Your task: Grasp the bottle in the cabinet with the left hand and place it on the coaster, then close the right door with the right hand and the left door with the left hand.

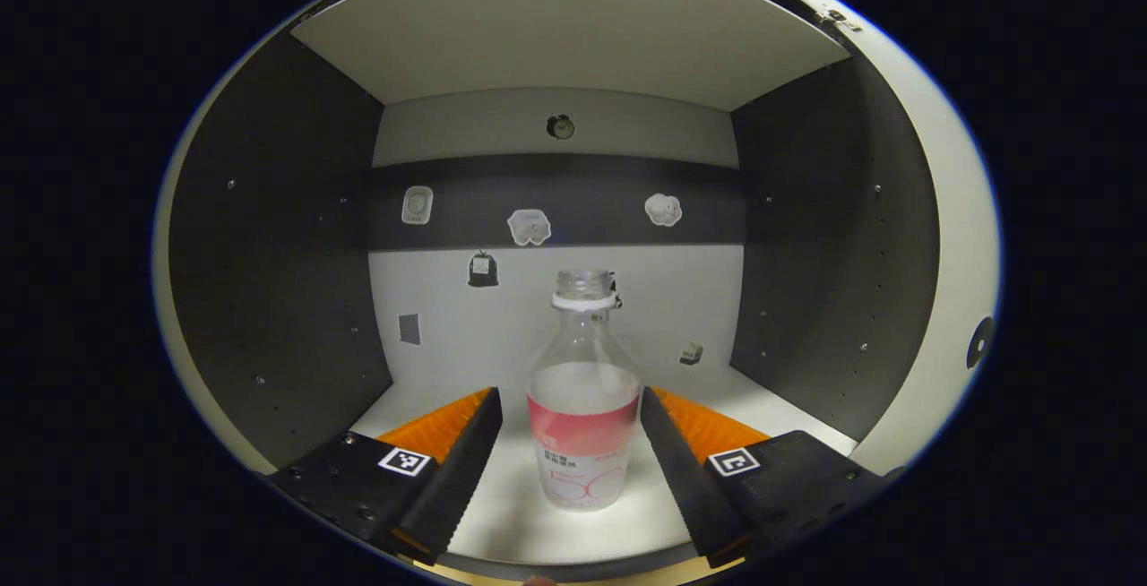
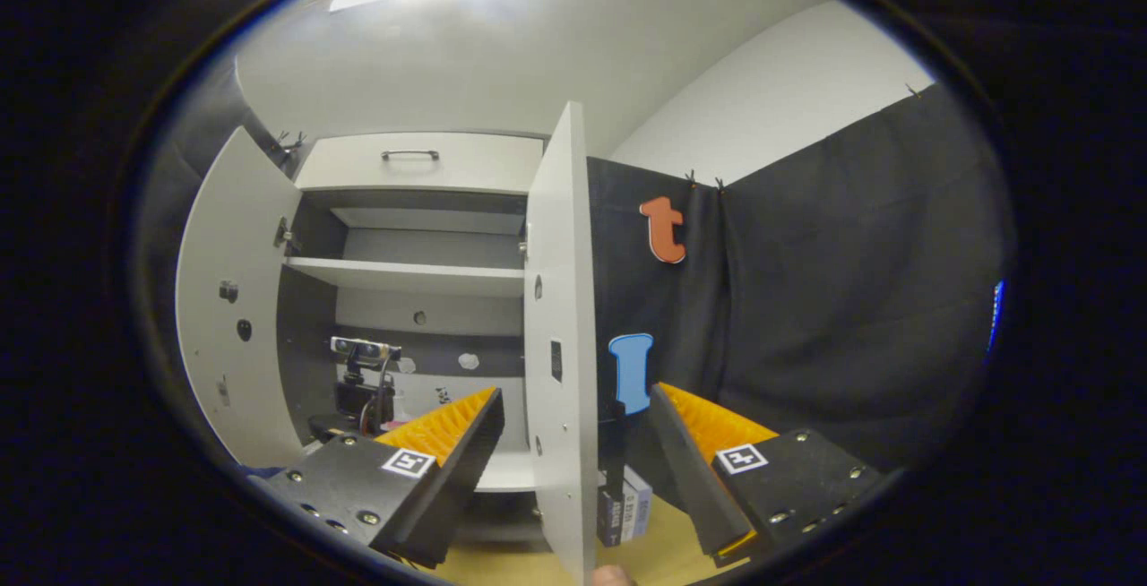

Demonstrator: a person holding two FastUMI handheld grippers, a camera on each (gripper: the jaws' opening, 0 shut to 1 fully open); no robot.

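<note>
- Left gripper view: left hand-held gripper [image 1: 571, 443] sits inside the lower cabinet compartment, fingers spread wide, one on each side of the bottle [image 1: 583, 389]
- Bottle stands upright on the white cabinet floor [image 1: 538, 523], between the two fingers; a narrow gap shows on both sides, so no contact seen
- Bottle is clear plastic, no cap on the neck, white ring below the mouth, pink label band round the body; looks empty
- Back wall of the cabinet [image 1: 556, 299] is pale with a dark horizontal band; several small stickers [image 1: 529, 227] on it; dark side walls with rows of peg holes
- Inner face of the right door [image 1: 950, 236] shows at the right edge of this view, swung open
- Right gripper view: right hand-held gripper [image 2: 573, 443] also spread, held outside the cabinet; the edge of the open right door [image 2: 563, 317] stands between its two fingers, touching neither
- Left door [image 2: 228, 299] open too, swung out to the left
- Cabinet interior in this view: a white shelf [image 2: 403, 277] above the lower compartment, a drawer front with a metal handle [image 2: 409, 155] on top
- The left hand-held gripper's body with its camera [image 2: 363, 362] shows reaching into the lower compartment
- Light wooden desk [image 2: 663, 559] under the cabinet; small boxes [image 2: 627, 505] stand on it just behind the right door
- Coaster: cannot tell where it is
</note>
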